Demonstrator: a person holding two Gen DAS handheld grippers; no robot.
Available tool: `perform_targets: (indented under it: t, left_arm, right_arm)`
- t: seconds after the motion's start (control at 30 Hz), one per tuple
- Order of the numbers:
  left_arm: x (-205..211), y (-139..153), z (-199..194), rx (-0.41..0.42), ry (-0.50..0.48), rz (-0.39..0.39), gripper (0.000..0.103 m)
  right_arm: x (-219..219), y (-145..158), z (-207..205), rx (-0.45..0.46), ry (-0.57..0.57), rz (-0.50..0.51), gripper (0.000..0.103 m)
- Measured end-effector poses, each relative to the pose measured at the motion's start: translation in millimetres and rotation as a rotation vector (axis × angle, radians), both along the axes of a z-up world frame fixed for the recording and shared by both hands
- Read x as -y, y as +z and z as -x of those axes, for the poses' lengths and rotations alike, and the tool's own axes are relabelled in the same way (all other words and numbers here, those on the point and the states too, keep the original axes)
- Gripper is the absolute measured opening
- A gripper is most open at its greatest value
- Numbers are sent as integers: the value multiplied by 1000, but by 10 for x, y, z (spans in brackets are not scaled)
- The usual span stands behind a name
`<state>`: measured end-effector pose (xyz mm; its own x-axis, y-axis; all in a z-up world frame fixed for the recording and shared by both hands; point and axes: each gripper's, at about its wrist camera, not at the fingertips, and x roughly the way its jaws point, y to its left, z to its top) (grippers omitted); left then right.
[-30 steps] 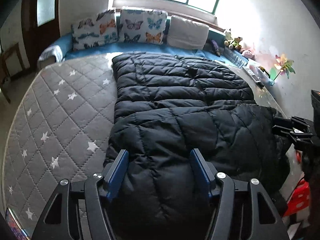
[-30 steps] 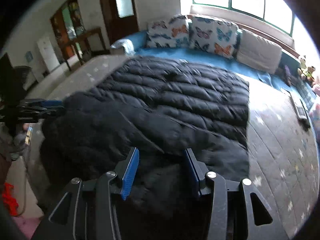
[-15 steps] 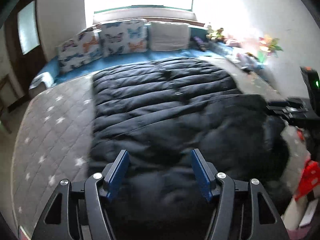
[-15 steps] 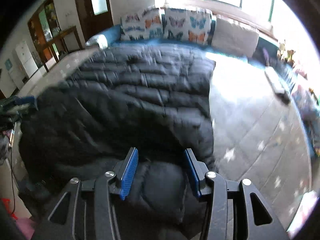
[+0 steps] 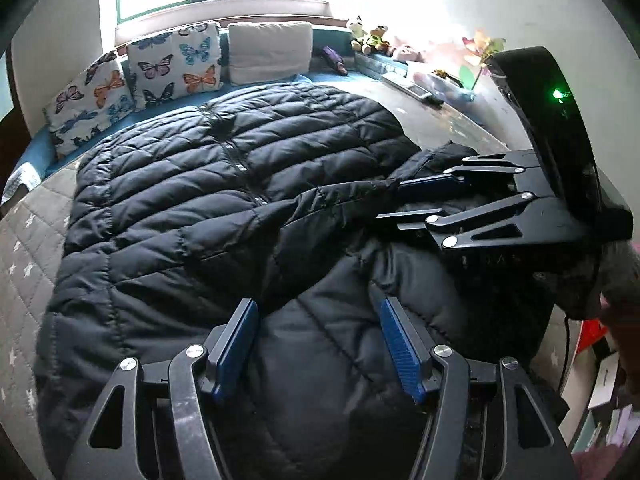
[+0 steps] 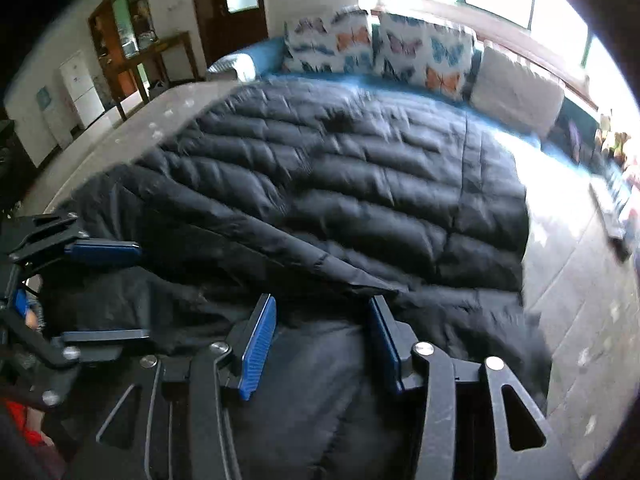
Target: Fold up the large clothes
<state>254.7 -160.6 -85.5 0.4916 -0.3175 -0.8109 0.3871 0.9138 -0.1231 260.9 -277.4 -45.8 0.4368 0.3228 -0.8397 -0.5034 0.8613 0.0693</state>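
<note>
A large black quilted down coat [image 5: 224,184] lies spread on the bed, its near end bunched up. My left gripper [image 5: 316,308] is over that near end, and puffy fabric fills the gap between its blue pads [image 5: 236,344]. My right gripper [image 5: 394,200] comes in from the right, and a raised ridge of the coat runs straight into its jaws. In the right wrist view the coat [image 6: 360,184] also fills the right gripper [image 6: 322,304], and the left gripper [image 6: 132,292] clasps fabric at the far left.
A grey mattress with white stars [image 5: 24,248] lies under the coat. Butterfly cushions [image 5: 172,68] and a plain cushion [image 5: 270,52] line the window side. Soft toys [image 5: 368,38] and a remote [image 5: 416,90] sit at the far right, and a doorway with furniture [image 6: 132,40] is beyond the bed.
Both hands have swung inward and now sit much closer together. The coat's near end, flat a second ago, is bunched into a ridge between them.
</note>
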Motion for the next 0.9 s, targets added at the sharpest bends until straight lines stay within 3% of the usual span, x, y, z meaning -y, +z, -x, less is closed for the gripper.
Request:
perform_targets:
  t: [0.23, 0.37, 0.43, 0.57, 0.67, 0.73, 0.83, 0.9]
  left_arm:
    - [-62, 60, 25, -25, -7, 82, 66]
    - [-25, 19, 61, -25, -7, 72, 66]
    - [4, 2, 55, -26, -7, 71, 66]
    - [-62, 135, 126, -41, -6, 70, 66]
    - [-215, 305, 289, -3, 7, 58, 66]
    - [-348, 385, 414, 5, 28, 68, 66]
    - [-499, 404, 603, -12, 42, 78, 66]
    - [-580, 394, 773, -34, 35, 73, 66]
  right_arm:
    - [255, 415, 436, 31, 43, 19, 49]
    - [342, 136, 491, -19, 37, 99, 49]
    - [381, -71, 453, -32, 45, 83, 49]
    - [345, 52, 451, -29, 27, 94, 49]
    - [307, 280, 557, 33, 56, 128, 49]
    - [318, 326, 573, 42, 66, 98, 49]
    - [309, -17, 485, -27, 64, 129, 49]
    - [344, -114, 445, -36, 61, 91, 49]
